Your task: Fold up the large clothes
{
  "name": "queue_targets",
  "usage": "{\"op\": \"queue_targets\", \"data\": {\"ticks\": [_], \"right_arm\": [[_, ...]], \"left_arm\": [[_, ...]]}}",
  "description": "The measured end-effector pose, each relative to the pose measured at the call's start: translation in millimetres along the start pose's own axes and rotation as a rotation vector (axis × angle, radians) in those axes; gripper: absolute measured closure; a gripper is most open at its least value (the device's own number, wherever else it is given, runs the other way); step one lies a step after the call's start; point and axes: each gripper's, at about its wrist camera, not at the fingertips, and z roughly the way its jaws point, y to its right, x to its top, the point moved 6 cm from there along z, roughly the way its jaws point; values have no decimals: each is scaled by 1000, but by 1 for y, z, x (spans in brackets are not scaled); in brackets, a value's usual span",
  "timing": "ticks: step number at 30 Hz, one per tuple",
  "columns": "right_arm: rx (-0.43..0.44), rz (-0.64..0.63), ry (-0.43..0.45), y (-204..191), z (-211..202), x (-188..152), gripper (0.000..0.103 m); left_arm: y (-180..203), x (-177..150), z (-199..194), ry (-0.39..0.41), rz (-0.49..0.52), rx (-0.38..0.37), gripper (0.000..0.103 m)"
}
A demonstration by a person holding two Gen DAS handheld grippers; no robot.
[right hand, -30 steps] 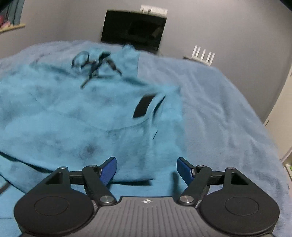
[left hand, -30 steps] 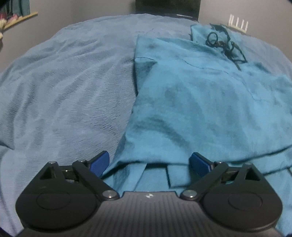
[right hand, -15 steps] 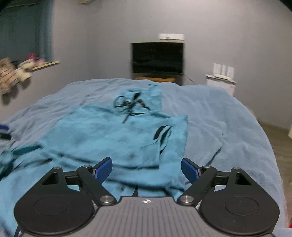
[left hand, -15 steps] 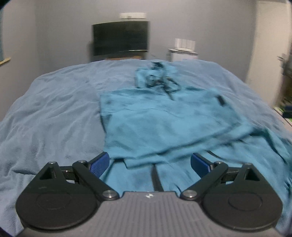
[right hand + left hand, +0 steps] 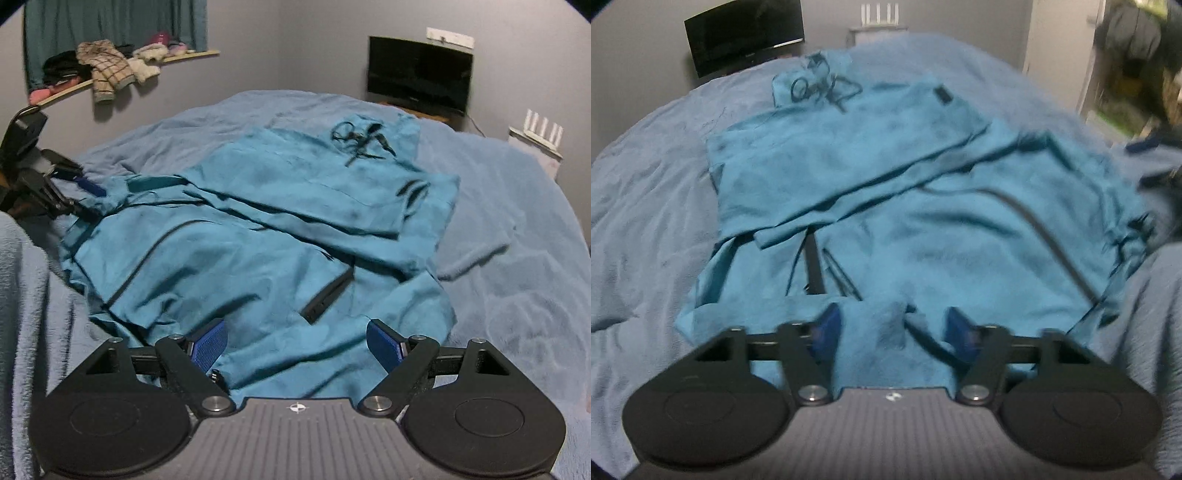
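Left wrist view: the teal garment (image 5: 923, 229) bunches between the left tool (image 5: 892, 328), whose pads stand partly apart around a fold, low over the blue bed (image 5: 653, 192). Right tool (image 5: 295, 341) gapes wide at the garment's near hem; television (image 5: 419, 75) behind.

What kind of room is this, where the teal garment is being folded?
Most likely a bedroom. The teal garment lies on a bed with a blue blanket, a dark television stands by the wall, and a shelf holds piled clothes.
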Motion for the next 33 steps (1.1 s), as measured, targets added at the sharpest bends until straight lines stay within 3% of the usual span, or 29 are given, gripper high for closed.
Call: {"op": "queue_targets", "data": {"ticks": [5, 11, 14, 19, 22, 24, 28, 31, 33], "right_arm": [[56, -7, -26, 1, -3, -8, 19], [195, -111, -52, -16, -3, -6, 19], [262, -192, -80, -30, 0, -8, 19], [213, -332, -214, -44, 16, -26, 24], [199, -374, -187, -49, 14, -28, 25], [190, -409, -180, -52, 13, -28, 26], [219, -426, -200, -51, 15, -29, 27], [224, -408, -283, -49, 19, -36, 34], [213, -398, -309, -48, 19, -41, 34]], "left_arm": [[-3, 6, -12, 51, 23, 41, 85], [-28, 51, -26, 169, -67, 11, 88], [-37, 74, -25, 204, -77, 30, 90], [-41, 101, -16, 244, -86, 35, 92], [-46, 110, -13, 273, -114, 36, 93], [-55, 118, -12, 302, -144, 36, 103], [-70, 139, -9, 338, -165, 49, 103], [-67, 140, 2, 264, -174, -12, 103], [-54, 132, 6, 204, -128, -44, 103]]}}
